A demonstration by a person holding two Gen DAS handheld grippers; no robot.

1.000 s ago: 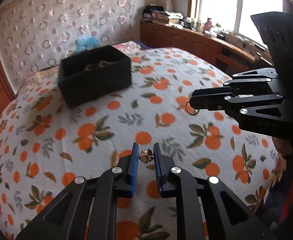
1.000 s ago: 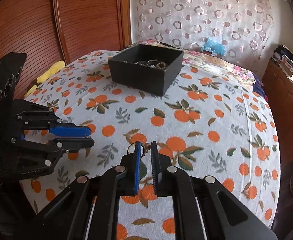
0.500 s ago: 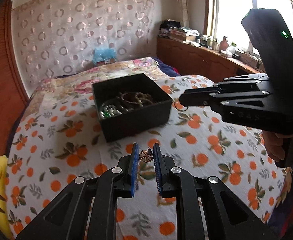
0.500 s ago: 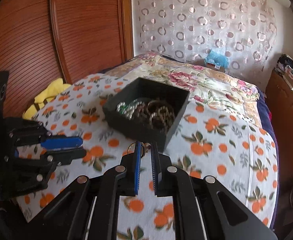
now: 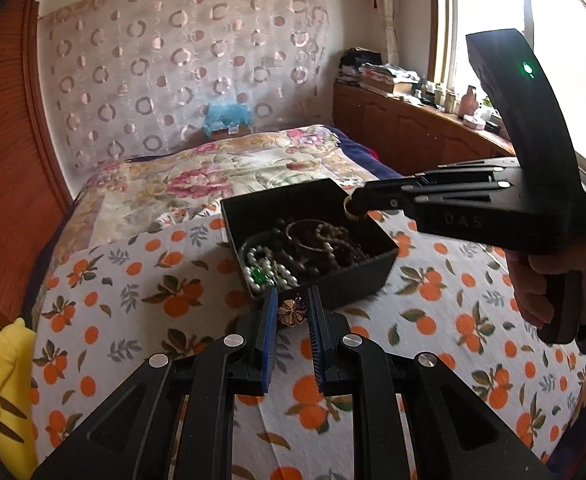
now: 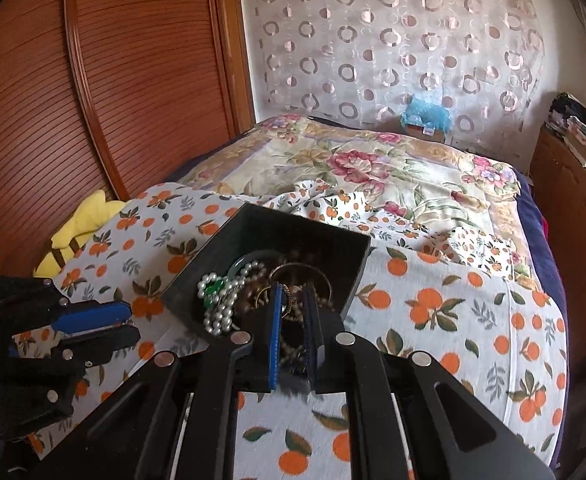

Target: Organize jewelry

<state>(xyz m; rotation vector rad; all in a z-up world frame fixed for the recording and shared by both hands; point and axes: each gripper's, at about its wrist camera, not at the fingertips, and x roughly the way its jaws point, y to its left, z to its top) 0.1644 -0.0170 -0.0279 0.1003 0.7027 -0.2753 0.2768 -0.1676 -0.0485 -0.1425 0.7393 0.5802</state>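
A black open box stands on the orange-print cloth and holds pearl strands, brown beads and bangles. My left gripper is shut on a small bronze flower-shaped brooch, just short of the box's near wall. My right gripper is shut on a gold ring and hangs over the box's inside; in the left wrist view it reaches in from the right.
The orange-print cloth lies over a floral bedspread. A yellow plush toy lies at the bed's left edge by a wooden headboard. A wooden cabinet with clutter runs along the right under the window.
Both grippers have moved forward toward the box with their pieces. The right gripper now hangs over the box's inside; the left one has come up to its near wall.
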